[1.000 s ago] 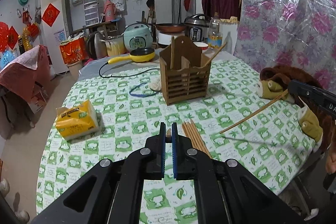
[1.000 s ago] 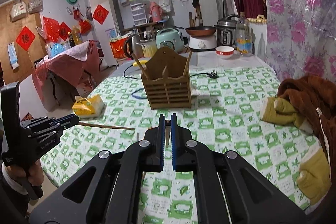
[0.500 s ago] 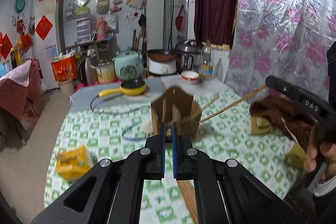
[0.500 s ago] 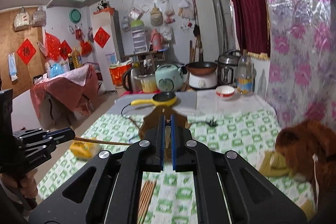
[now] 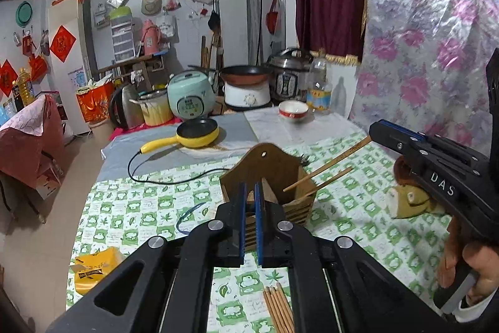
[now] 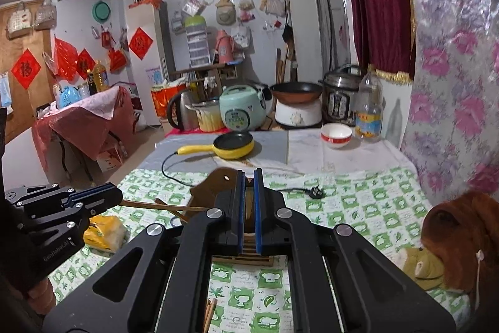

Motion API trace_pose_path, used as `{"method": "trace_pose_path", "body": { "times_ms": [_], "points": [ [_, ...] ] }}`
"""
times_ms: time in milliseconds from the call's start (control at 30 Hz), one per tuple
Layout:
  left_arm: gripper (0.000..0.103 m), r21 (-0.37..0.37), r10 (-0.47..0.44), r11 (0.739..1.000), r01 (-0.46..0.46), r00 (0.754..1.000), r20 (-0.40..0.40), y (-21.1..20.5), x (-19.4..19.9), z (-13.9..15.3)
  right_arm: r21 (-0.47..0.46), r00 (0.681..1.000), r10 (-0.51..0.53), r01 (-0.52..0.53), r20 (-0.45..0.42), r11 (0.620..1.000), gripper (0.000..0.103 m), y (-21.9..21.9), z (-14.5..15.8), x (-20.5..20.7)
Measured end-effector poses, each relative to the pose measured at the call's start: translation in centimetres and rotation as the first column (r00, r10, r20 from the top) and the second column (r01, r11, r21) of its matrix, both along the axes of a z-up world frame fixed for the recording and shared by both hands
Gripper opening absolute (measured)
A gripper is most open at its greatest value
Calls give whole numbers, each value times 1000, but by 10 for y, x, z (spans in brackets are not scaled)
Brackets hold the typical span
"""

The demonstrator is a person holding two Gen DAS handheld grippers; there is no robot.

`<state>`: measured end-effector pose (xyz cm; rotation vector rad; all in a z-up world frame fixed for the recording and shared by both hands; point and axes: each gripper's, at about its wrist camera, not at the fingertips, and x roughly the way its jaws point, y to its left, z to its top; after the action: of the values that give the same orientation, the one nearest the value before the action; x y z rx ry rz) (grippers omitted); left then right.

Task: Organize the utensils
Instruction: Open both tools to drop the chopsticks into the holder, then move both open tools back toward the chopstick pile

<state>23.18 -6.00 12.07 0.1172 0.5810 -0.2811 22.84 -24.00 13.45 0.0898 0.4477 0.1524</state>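
Note:
A brown wooden utensil holder (image 5: 274, 167) stands on the green checked tablecloth; it also shows in the right wrist view (image 6: 215, 186). My right gripper (image 5: 374, 131) is shut on a chopstick (image 5: 330, 163) whose lower end sits in the holder's right compartment beside another chopstick (image 5: 330, 178). My left gripper (image 6: 118, 198) is shut on a chopstick (image 6: 162, 206) that reaches into the holder from the left. A bundle of loose chopsticks (image 5: 277, 308) lies on the cloth under my left gripper.
A yellow tissue pack (image 5: 93, 269) lies at the front left. A brown plush toy (image 6: 452, 233) lies at the right edge. A yellow electric pan (image 5: 196, 136) with its cord, a bowl (image 5: 293, 110) and cookers stand at the back.
Both grippers have risen and moved in over the holder. Each chopstick has gone from out at the table's sides to having its tip in the holder.

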Motion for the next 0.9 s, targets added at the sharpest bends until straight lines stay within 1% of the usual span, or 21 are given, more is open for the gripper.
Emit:
{"method": "trace_pose_path", "body": {
  "times_ms": [100, 167, 200, 233, 267, 300, 333, 367, 467, 500, 533, 567, 600, 633, 667, 733, 833, 900],
  "points": [
    [6, 20, 6, 1000, -5, 999, -33, -7, 13, -16, 12, 999, 1, -1, -41, 1000, 6, -1, -19, 16],
    [6, 42, 12, 999, -9, 998, -64, -12, 20, -29, 36, 997, 30, -28, -66, 999, 9, -2, -28, 20],
    [9, 52, 25, 998, -20, 996, -88, -13, 22, -34, 46, 997, 37, -34, -74, 998, 12, -2, -31, 20],
    [15, 49, 29, 998, -25, 995, -93, -12, 22, -35, 55, 996, 41, -36, -75, 998, 20, -2, -33, 18],
    [32, 41, 32, 999, -29, 995, -91, -10, 19, -35, 64, 997, 47, -43, -64, 997, 24, -2, -34, 12],
    [44, 30, 39, 999, -37, 997, -72, -6, 13, -33, 65, 998, 46, -42, -46, 997, 30, -4, -33, 6],
    [45, 26, 44, 999, -42, 997, -62, -3, 8, -32, 51, 999, 29, -28, -25, 998, 33, -6, -31, -4],
    [45, 22, 44, 999, -42, 997, -59, 0, 3, -30, 41, 1000, 16, -15, -15, 999, 34, -8, -30, -13],
    [46, 1, 38, 999, -38, 997, -74, 11, -15, -31, 52, 1000, 8, -6, -22, 999, 35, -15, -34, -38],
    [50, 1, 42, 999, -42, 996, -76, 14, -23, -33, 48, 999, -3, 4, -35, 999, 37, -17, -40, -50],
    [54, 4, 48, 999, -48, 996, -77, 18, -31, -36, 45, 999, -10, 12, -45, 999, 42, -18, -45, -58],
    [60, 6, 54, 999, -53, 996, -77, 22, -39, -40, 44, 998, -16, 18, -60, 999, 45, -19, -52, -67],
    [66, 10, 66, 998, -65, 995, -78, 27, -50, -47, 39, 997, -21, 24, -80, 999, 52, -19, -61, -75],
    [68, 14, 79, 997, -78, 994, -81, 31, -57, -53, 25, 994, -28, 31, -108, 999, 56, -18, -73, -84],
    [71, 27, 92, 996, -89, 991, -95, 34, -67, -63, 7, 991, -32, 33, -131, 999, 57, -17, -84, -92],
    [71, 32, 90, 996, -86, 987, -130, 40, -81, -78, -16, 981, -25, 22, -195, 1000, 57, -14, -109, -107],
    [71, 32, 95, 995, -91, 977, -190, 49, -100, -106, -23, 959, -31, 25, -280, 999, 57, -9, -142, -122],
    [74, 17, 100, 995, -99, 968, -228, 56, -111, -124, -23, 943, -33, 27, -331, 999, 58, -6, -161, -133]
  ]
}}
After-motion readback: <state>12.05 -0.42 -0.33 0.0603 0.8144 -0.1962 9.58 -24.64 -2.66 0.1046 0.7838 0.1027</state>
